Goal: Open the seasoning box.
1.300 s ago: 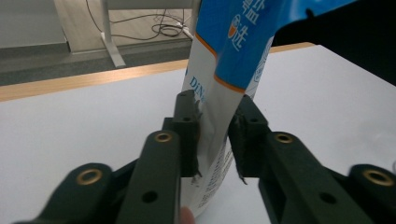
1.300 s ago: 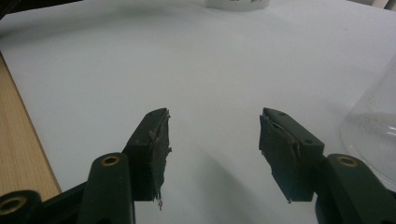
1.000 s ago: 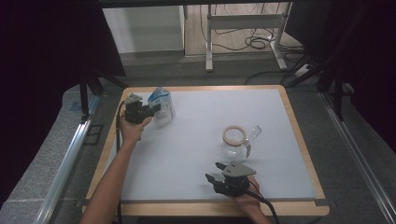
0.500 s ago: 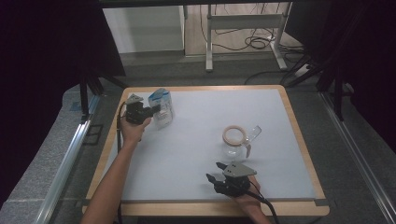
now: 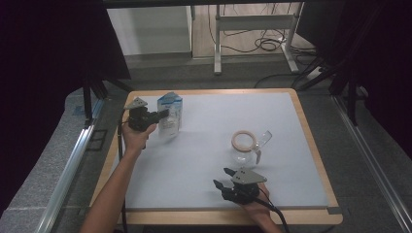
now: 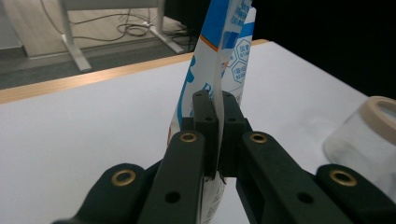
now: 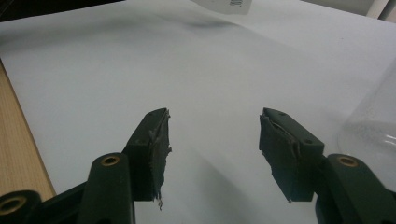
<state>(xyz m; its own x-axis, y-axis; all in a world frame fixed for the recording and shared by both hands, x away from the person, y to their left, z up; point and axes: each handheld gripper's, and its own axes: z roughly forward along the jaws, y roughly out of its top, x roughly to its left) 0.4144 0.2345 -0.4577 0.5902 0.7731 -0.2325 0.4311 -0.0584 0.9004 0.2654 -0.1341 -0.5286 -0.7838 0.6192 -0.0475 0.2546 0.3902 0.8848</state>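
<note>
High view, and over on the left the left gripper point(image 5: 154, 116) is up at the far left part of the worktop point(image 5: 204, 145), its jaws pointing right into the blue-and-white pouch point(image 5: 171, 112). The jaws have just been closing, and the left gripper view point(image 6: 215, 122) shows them pinched together on the pouch's thin edge, the film squeezed flat between the black pads. The pouch point(image 6: 219, 60) stands upright, near the far left corner of the white mat, with a wooden border strip behind it.

Moving right across the mat, bare white surface, then the glass jar point(image 5: 245, 147) right of centre, its tan ring at the mouth, a clear handle or spout sticking out to its right. It is well apart from the pouch. In the left gripper view the jar point(image 6: 369, 135) sits off at the right edge.

Near edge now, just this side of the jar: the right gripper point(image 5: 222, 177), jaws apart and holding nothing. The right gripper view point(image 7: 212, 140) confirms it, wide gap, only white mat between the worn pads, the jar's glass wall point(image 7: 373, 116) at far right.
</note>
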